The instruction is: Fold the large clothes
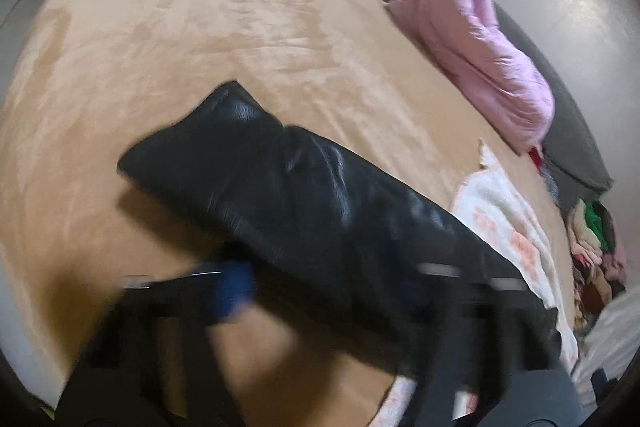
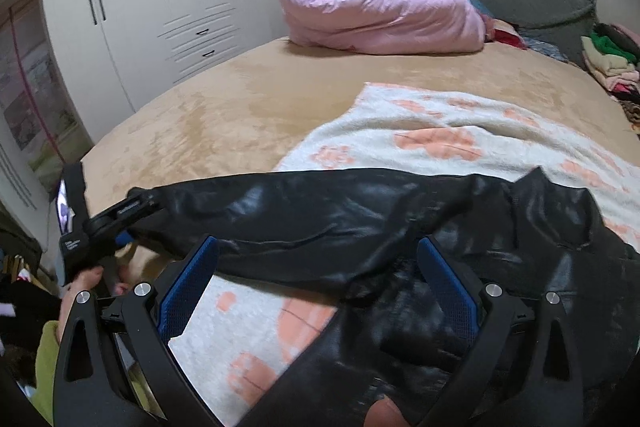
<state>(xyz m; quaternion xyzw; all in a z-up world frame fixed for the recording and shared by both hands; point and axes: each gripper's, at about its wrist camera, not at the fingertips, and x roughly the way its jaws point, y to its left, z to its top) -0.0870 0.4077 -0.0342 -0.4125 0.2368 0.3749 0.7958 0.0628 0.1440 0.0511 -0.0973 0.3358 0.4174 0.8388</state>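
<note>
A black leather jacket [image 2: 360, 227] lies across a white blanket with pink paw prints [image 2: 460, 131] on the tan bed [image 2: 224, 107], one sleeve stretched out toward the left of the right wrist view.

Left hand-held gripper [image 2: 132, 223]: seen from the right wrist view at the sleeve's cuff end, with the cuff between its fingers. Its own view is blurred, so whether the pads actually press the leather cannot be told.

Right hand-held gripper [image 2: 320, 287]: jaws wide, blue pads [image 2: 448, 287] either side of the jacket body where sleeve meets torso. Nothing is clamped.

Step in hand, as judged: taking hold of the sleeve to fold it inward over the torso. The fold itself is not yet made.

Next move calls for a firm hold at the cuff, then carrying it across the jacket body while the right hand-held gripper steadies or pinches the shoulder area. Slick leather may slip; the blanket beneath may drag along.

Pink duvet [image 2: 380, 15] at the headboard is well apart.
</note>
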